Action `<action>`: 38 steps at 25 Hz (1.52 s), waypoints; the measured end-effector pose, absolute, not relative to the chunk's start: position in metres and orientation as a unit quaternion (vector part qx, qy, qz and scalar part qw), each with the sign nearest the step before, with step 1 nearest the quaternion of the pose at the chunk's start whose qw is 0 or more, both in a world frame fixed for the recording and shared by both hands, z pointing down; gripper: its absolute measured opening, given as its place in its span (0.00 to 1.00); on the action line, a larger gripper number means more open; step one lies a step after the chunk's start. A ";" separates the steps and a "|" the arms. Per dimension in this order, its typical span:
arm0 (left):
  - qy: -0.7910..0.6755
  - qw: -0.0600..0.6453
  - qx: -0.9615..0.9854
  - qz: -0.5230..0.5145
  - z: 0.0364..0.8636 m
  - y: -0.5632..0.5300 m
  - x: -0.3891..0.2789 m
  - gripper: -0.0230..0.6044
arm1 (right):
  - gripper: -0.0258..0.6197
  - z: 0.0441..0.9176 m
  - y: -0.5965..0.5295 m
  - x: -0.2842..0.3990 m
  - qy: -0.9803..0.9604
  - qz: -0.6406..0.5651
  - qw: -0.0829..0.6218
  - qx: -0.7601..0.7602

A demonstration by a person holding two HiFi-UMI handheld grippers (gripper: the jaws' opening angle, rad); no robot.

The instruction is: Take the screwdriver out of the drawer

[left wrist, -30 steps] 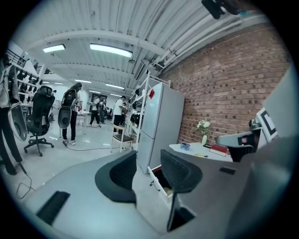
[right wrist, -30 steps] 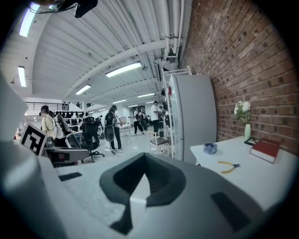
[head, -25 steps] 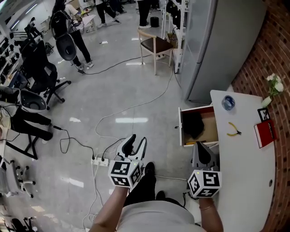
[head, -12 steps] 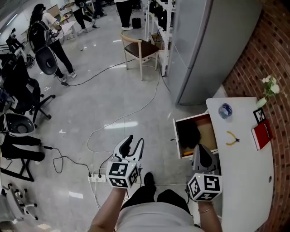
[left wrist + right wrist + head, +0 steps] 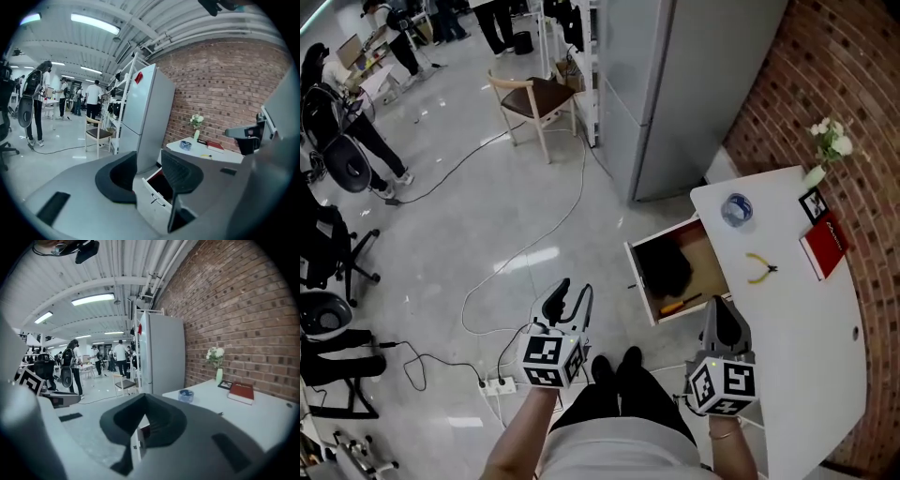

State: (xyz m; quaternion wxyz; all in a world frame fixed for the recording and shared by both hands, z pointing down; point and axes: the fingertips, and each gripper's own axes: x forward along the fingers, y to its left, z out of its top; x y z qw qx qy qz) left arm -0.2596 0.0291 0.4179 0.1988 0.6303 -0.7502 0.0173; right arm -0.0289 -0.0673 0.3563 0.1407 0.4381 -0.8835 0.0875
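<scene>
One screwdriver [image 5: 678,305], in the one open drawer [image 5: 712,267]. It's lying flat along the side wall nearest the person. Long axis runs roughly front-to-back of the drawer: orange handle end toward the drawer front, dark shaft toward the white table [image 5: 787,375]. One black lump [image 5: 666,267] fills the far half of the drawer, and bare wood shows between it and the screwdriver, so they're near but apart. The drawer is pulled out from under the table edge over grey floor, with the fridge [image 5: 694,84] standing beyond it. One white cable [image 5: 525,258] snakes across the floor to the left. Right gripper [image 5: 719,309] hangs just past the drawer's near corner, nose toward the drawer; its jaws meet at the tips and hold nothing, and its own view shows only the drawer front through the gap. Left gripper [image 5: 574,289] is well left of the drawer over the floor, jaws a moderate way apart, nothing between them. On the table top: one tape roll [image 5: 736,208], one pair of yellow pliers [image 5: 759,269], one red book [image 5: 823,246], one vase of white flowers [image 5: 825,150].
</scene>
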 end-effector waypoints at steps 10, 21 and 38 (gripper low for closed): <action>-0.702 0.200 0.682 0.045 0.422 -0.050 -0.211 0.29 | 0.04 0.355 -0.108 0.017 -0.856 0.096 0.131 0.491; -0.633 0.195 0.743 0.096 0.429 -0.118 -0.133 0.28 | 0.04 0.358 -0.139 0.092 -0.812 0.127 0.108 0.560; -0.436 0.199 0.847 0.229 0.520 -0.175 -0.057 0.26 | 0.04 0.411 -0.080 0.124 -0.686 0.193 0.120 0.691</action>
